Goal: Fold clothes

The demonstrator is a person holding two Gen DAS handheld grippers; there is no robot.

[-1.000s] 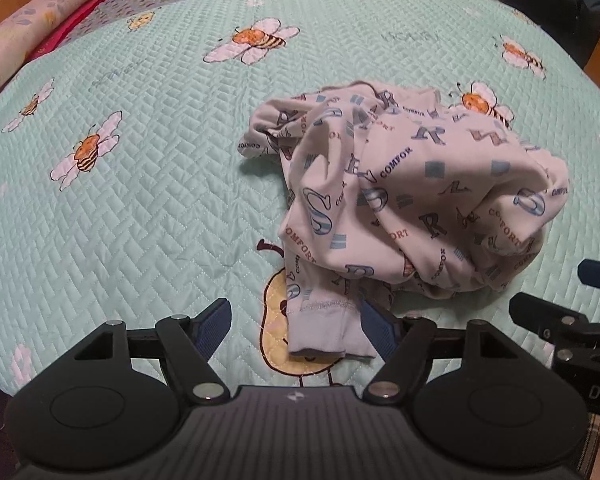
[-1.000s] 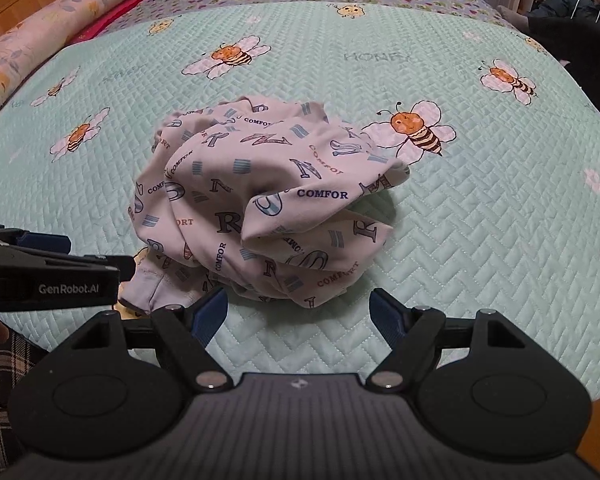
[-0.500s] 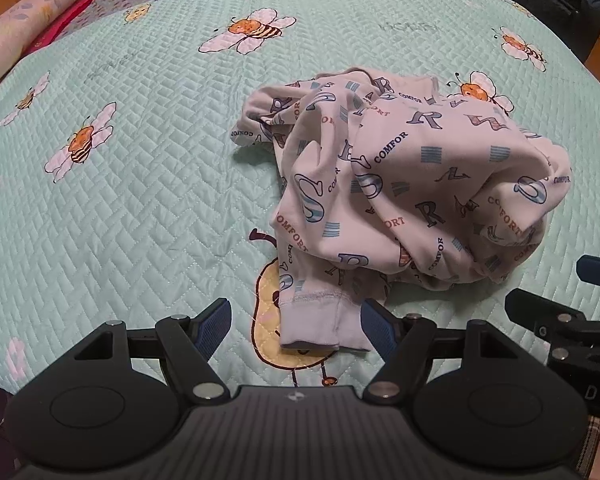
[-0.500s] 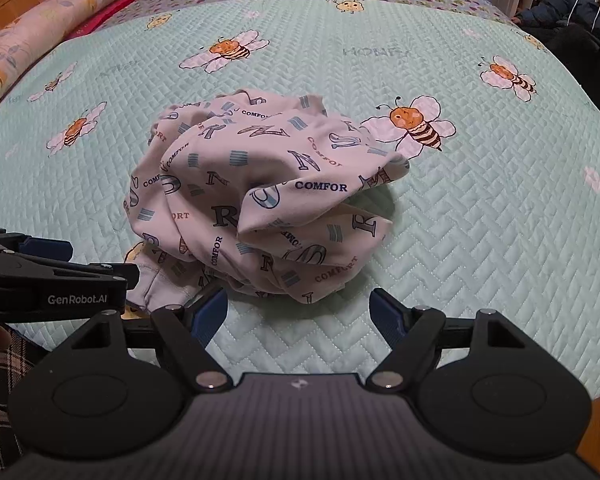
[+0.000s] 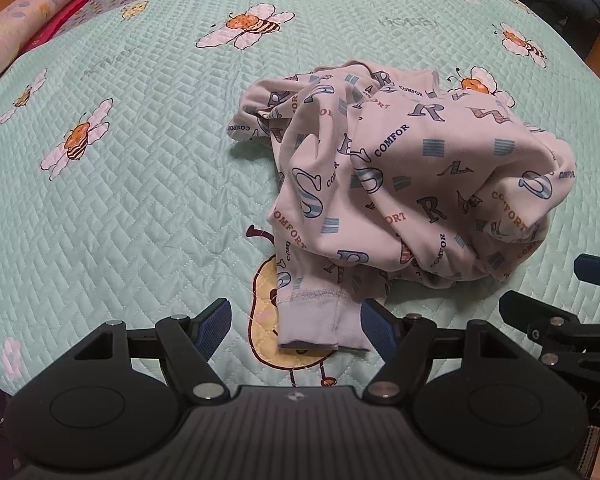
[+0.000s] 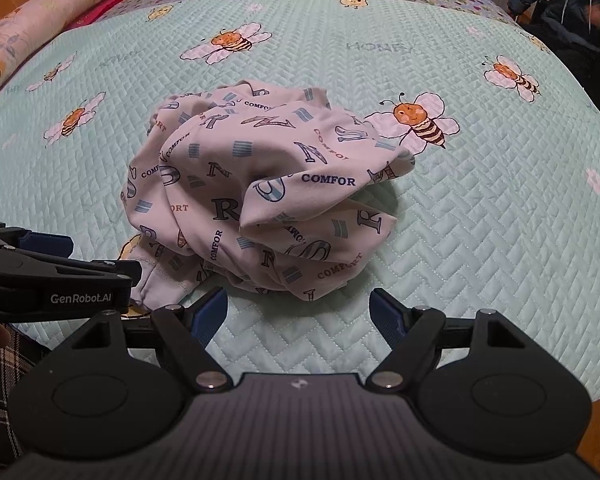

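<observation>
A crumpled letter-printed garment (image 5: 412, 176) is shown heaped near the middle of a bee-patterned quilt (image 5: 140, 184), with one ribbed cuff (image 5: 320, 320) trailing out of the heap toward 6 o'clock. Compared with the views half a second and one second earlier, the cuff is seen lower in the left wrist view and further in between the blue pads (image 5: 214, 326), so the left gripper (image 5: 296, 330) has been advanced onto it; its jaws are held wide apart, one on each side of the cuff, and nothing is clamped. The right gripper (image 6: 300, 314) is likewise held with jaws apart over bare quilt, the heap's near edge lying just beyond them at 12 o'clock, and its position is little altered. The garment itself has not been disturbed. The approach is therefore judged nearly complete: closure on the cuff is the probable next step, so that the heap can be drawn out flat before any fold is made.
</observation>
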